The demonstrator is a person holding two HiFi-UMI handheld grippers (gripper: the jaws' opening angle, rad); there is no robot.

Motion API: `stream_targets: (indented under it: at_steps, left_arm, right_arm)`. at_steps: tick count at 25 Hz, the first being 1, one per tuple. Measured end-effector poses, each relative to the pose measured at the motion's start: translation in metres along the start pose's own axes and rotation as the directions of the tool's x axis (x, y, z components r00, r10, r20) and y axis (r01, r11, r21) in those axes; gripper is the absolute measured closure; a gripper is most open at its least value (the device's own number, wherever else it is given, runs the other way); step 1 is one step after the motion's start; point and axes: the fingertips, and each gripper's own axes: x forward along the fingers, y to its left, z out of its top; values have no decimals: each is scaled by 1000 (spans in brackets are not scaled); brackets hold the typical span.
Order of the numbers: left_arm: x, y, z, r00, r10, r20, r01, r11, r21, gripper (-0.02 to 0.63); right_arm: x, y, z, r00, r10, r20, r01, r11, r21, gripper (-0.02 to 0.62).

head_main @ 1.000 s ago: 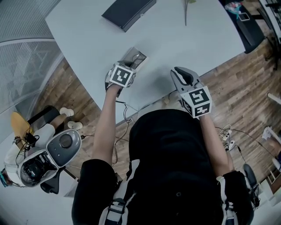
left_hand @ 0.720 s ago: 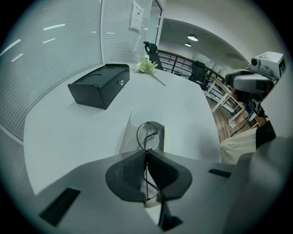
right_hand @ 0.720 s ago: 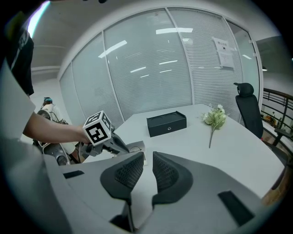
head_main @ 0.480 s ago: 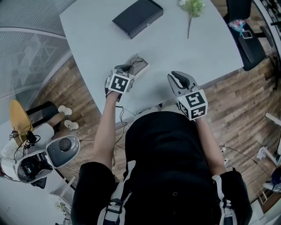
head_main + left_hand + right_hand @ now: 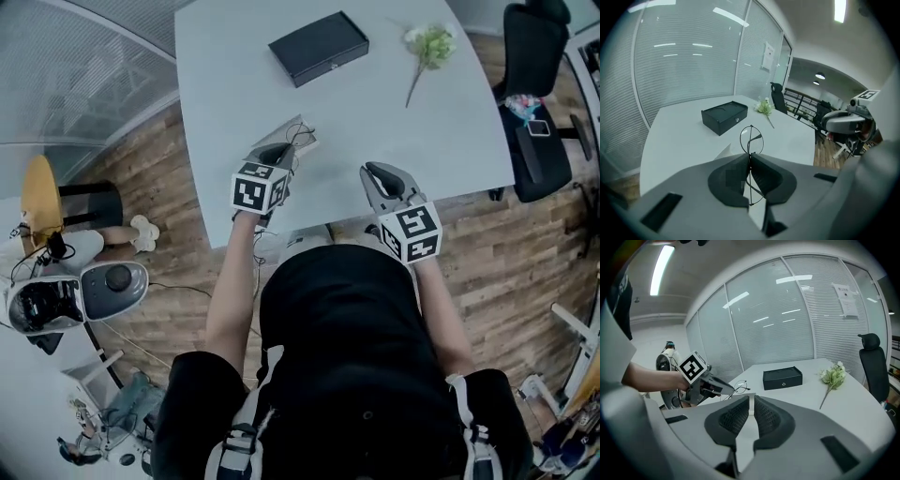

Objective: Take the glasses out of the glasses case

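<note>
In the left gripper view, thin round wire glasses (image 5: pixel 751 140) stand edge-on, with my left gripper (image 5: pixel 750 161) shut on their frame. In the head view this gripper (image 5: pixel 277 161) hovers just in front of the open grey glasses case (image 5: pixel 302 131) on the white table (image 5: pixel 234 75). From the right gripper view, the glasses (image 5: pixel 736 389) stick out of the left gripper (image 5: pixel 723 388), lifted above the table. My right gripper (image 5: pixel 752 409) has just been closing. Its pads stand a thin slit apart with nothing between them. It hovers at the table's near edge (image 5: pixel 373 174).
A shut black box (image 5: pixel 319 47) lies at the far side of the table, and a green flower sprig (image 5: pixel 427 45) to its right. An office chair (image 5: pixel 536 103) stands off the table's right side. Glass walls run behind the table.
The left gripper has lifted away from the case with the glasses in it. The right gripper has risen a little, and its jaws have narrowed.
</note>
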Motion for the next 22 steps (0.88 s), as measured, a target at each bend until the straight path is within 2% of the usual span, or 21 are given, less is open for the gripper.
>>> stream_targets:
  at_steps: [6,13,22]
  left_arm:
    - [-39,-51,23,984,34,174,-22,997,-71,575]
    - [-74,-111,43,937,40,347,1,993,-120,575]
    - [-112,-174,60,885,29,465,34,991,-128,575]
  right_arm:
    - [-29,-1,2,998,57,28,-57,998,-33,562]
    - [-69,0,10,990,110,85,-105,993,-61,578]
    - [-135,-15,34,972,64,226,-64,998,-7,578]
